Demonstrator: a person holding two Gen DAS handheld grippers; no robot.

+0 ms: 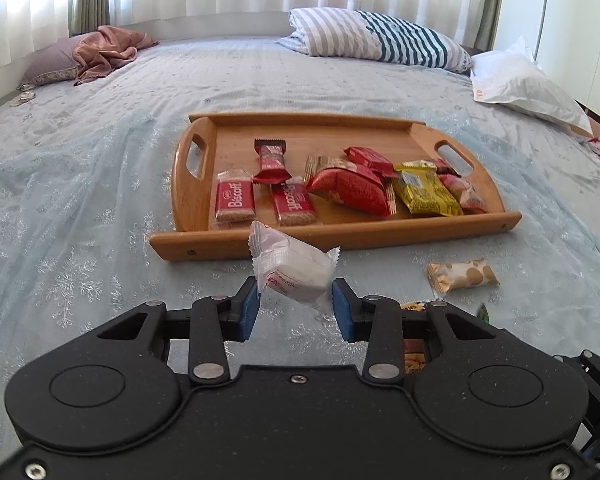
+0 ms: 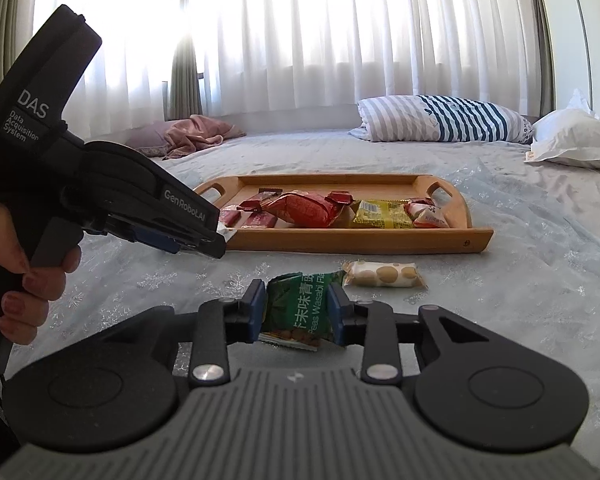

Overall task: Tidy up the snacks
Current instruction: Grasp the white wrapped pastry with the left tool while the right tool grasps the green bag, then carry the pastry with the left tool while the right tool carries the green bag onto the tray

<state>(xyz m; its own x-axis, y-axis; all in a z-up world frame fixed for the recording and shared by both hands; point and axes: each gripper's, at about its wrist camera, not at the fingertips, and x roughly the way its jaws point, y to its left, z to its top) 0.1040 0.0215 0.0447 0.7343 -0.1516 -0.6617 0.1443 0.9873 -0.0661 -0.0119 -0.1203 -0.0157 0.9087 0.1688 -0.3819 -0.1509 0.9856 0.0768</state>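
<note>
Wooden tray (image 1: pixel 384 236) on bed (image 1: pixel 100 200) is our landmark. We count on tray two Biscoff packs (image 1: pixel 235 201), several red wrappers, one yellow pack (image 1: pixel 426 194). We see one white snack packet (image 1: pixel 290 266) clamped between pads of left gripper (image 1: pixel 295 307), raised just in front of tray's near rim, long axis tilted, crimped ends up-left and right. Right gripper (image 2: pixel 297 312) squeezes one green wasabi-pea bag (image 2: pixel 300 308) in front of tray, long axis running away from camera. One dotted cream packet (image 2: pixel 385 275) lies crosswise on bed near tray's front.
</note>
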